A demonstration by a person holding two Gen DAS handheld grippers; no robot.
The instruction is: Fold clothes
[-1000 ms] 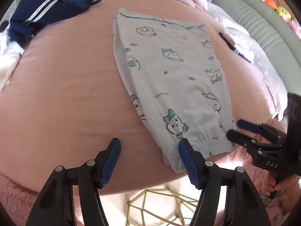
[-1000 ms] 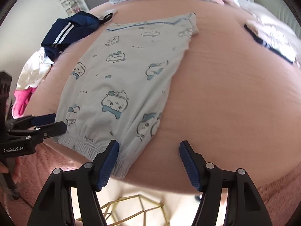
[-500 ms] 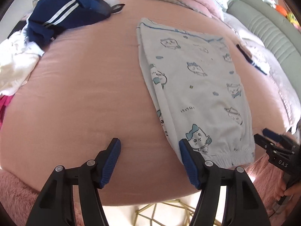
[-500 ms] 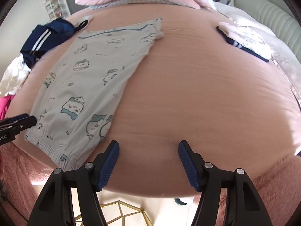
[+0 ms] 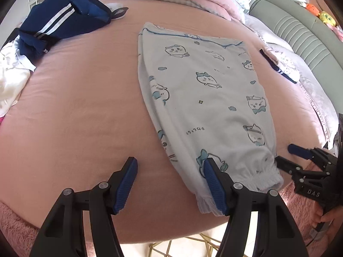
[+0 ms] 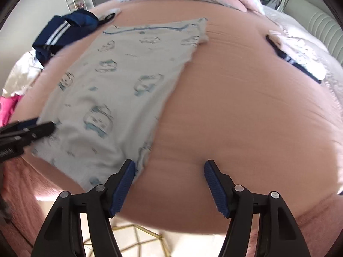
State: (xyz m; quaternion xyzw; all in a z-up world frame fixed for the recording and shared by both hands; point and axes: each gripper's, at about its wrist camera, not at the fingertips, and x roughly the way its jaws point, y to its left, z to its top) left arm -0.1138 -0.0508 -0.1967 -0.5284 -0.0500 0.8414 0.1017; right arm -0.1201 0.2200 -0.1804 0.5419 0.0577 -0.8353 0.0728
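Pyjama trousers (image 5: 205, 98), pale blue with cartoon animals, lie folded in half lengthwise on the pink bed sheet (image 5: 81, 107), with the elastic cuffs at the near edge of the bed. Left gripper (image 5: 169, 184) stands at the left corner of the cuffs and right gripper (image 6: 169, 187) at the right corner; both have the jaws released, one finger over the cloth and one over the sheet, gripping nothing. Farther away, a navy garment (image 5: 62, 21) with white stripes lies at the left, and a small folded piece (image 5: 283, 66) at the right.
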